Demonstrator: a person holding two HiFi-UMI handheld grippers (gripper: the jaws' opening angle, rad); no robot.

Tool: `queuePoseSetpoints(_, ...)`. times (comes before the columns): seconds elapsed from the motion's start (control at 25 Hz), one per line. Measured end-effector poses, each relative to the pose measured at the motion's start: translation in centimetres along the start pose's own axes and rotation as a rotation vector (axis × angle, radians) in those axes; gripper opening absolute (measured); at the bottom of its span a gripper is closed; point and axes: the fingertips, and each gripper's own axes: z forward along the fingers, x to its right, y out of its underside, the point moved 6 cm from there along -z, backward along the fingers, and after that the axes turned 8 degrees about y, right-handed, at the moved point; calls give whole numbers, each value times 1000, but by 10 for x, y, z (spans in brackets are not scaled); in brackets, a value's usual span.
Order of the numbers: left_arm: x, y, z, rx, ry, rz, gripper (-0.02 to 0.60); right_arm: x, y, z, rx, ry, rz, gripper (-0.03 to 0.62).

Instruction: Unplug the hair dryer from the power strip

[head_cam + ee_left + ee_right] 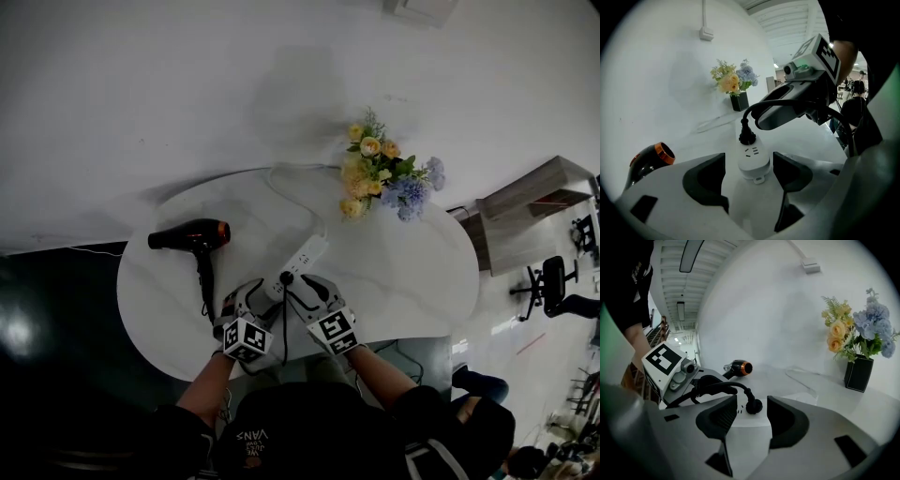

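Hair dryer (pixel 192 234) sits at the left of the white table (pixel 403 281) in the head view, well apart from the power strip (pixel 307 257), with its black plug (pixel 287 277) seated in the near end. Both my grippers meet there, the left gripper (pixel 269 298) and the right gripper (pixel 302 289).

In the left gripper view my jaws are spread wide and straddle the strip's (pixel 753 161) near end. The pads don't press on it. The plug (pixel 746 136) stands just beyond.

In the right gripper view my jaws gape too. The plug (pixel 753 406) stands between the pads but isn't clamped.

I judge this the approach, with nothing gripped yet. Next I need to pinch the strip with the left to brace it, close the right squarely on the plug body, then pull straight out.
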Motion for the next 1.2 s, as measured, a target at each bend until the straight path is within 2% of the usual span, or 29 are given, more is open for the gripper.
queuePoseSetpoints(0.24, -2, 4, 12, -44, -3, 6, 321, -2, -1, 13, -2, -60, -102, 207)
queuePoseSetpoints(0.36, -3, 0, 14, -51, 1, 6, 319, -1, -3, 18, 0, -70, -141, 171)
queuePoseSetpoints(0.44, -2, 2, 16, -59, 6, -3, 319, -1, -3, 21, -1, -77, -149, 148)
queuePoseSetpoints(0.68, -1, 6, 23, -82, 34, -22, 308, -3, 0, 30, -19, -109, -175, 147)
queuePoseSetpoints(0.76, -1, 7, 24, -82, 46, -32, 285, -2, 1, 33, -26, -113, -176, 137)
queuePoseSetpoints(1.2, -3, 7, 24, -61, 80, -46, 279, 0, 4, 37, -28, -115, -205, 83)
